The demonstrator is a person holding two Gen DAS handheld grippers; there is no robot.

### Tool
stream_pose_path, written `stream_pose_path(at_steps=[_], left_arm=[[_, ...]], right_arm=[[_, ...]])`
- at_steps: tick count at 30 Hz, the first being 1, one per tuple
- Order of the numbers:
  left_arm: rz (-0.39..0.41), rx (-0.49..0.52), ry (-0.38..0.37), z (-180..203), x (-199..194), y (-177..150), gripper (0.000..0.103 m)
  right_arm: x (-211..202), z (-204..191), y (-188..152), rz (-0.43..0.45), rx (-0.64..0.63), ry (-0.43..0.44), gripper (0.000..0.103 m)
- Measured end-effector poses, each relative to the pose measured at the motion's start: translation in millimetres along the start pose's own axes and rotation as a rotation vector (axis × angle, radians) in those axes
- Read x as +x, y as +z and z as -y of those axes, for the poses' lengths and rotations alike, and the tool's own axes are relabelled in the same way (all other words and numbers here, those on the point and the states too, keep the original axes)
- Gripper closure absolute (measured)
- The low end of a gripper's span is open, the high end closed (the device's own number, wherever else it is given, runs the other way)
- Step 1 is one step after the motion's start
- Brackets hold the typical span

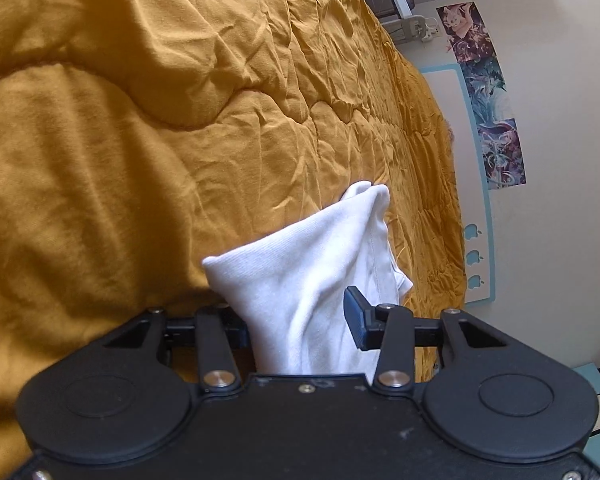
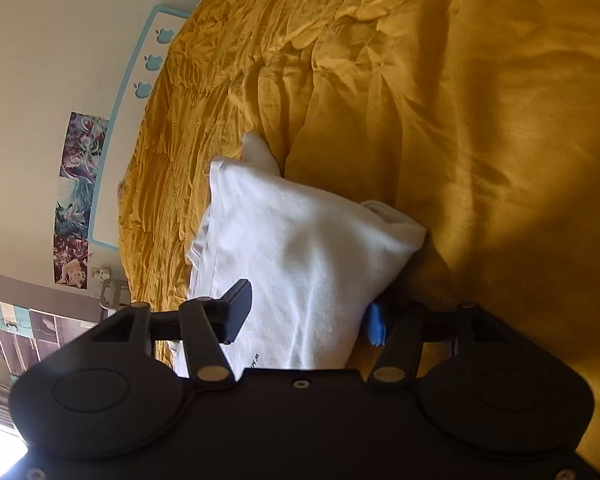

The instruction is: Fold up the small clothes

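Left wrist view is showing the left tongs clamping a bunched white garment over the mustard bedspread; the right tongs are clamping it too. Folding seems midway, with laying flat and neatening remaining.

Garment on quilt (headboard behind).

Open yellow quilt all round; wall bounds one side
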State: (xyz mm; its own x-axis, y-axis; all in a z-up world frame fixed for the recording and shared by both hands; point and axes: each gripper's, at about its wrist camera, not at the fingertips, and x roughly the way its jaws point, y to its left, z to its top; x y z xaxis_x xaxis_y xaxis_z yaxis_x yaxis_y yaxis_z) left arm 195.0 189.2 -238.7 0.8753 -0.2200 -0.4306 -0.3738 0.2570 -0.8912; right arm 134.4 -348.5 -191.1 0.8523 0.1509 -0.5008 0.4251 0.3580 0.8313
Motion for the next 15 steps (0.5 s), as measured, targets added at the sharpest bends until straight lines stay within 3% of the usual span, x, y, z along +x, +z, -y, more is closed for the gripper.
stream_pose_path(at_steps=[1, 2, 3, 4, 6, 9, 15], left_arm=[[0.000, -0.002, -0.006, -0.3, -0.1, 0.2, 0.066], [-0.003, -0.004, -0.010, -1.0, 0.3, 0.8, 0.087], [-0.007, -0.012, -0.015, -3.2, 1.0, 1.3, 0.092], [-0.009, -0.022, -0.019, -4.6, 1.0, 2.4, 0.092], [-0.011, -0.018, -0.025, -3.4, 0.4, 2.3, 0.093], [-0.019, -0.005, -0.045, 1.3, -1.5, 4.7, 0.093], [-0.037, 0.052, -0.093, 27.5, -11.2, 11.3, 0.094]], right_arm=[[1.4, -1.1, 0.0, 0.008, 0.002, 0.000, 0.045], [0.9, -0.6, 0.6, 0.013, 0.000, 0.005, 0.046], [1.2, -1.3, 0.8, 0.017, -0.005, 0.009, 0.054], [0.6, -1.5, 0.5, 0.021, -0.008, 0.009, 0.066], [1.7, 4.8, 5.1, 0.012, 0.009, 0.025, 0.078], [-1.9, 10.0, 7.6, 0.005, 0.038, 0.051, 0.083], [-13.9, -12.4, 9.0, 0.016, -0.030, 0.066, 0.086]])
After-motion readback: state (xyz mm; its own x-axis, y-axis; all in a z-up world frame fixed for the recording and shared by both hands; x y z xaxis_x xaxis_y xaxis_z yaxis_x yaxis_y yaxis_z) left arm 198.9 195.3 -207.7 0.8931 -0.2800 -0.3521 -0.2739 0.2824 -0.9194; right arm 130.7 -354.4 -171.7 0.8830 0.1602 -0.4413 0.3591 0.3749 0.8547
